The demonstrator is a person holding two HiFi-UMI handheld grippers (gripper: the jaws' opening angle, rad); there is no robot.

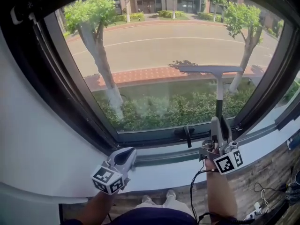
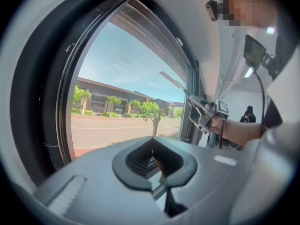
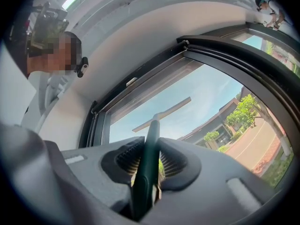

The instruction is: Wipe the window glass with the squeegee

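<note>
Your left gripper [image 1: 123,157] sits low by the sill [image 1: 159,170], jaws pressed together with nothing in them. Your right gripper [image 1: 219,128] squeezes the squeegee [image 1: 219,90] by its dark handle. The handle stands straight up from it. The flat grey blade lies sideways, seemingly on the glass [image 1: 154,46], halfway up on the right.
</note>
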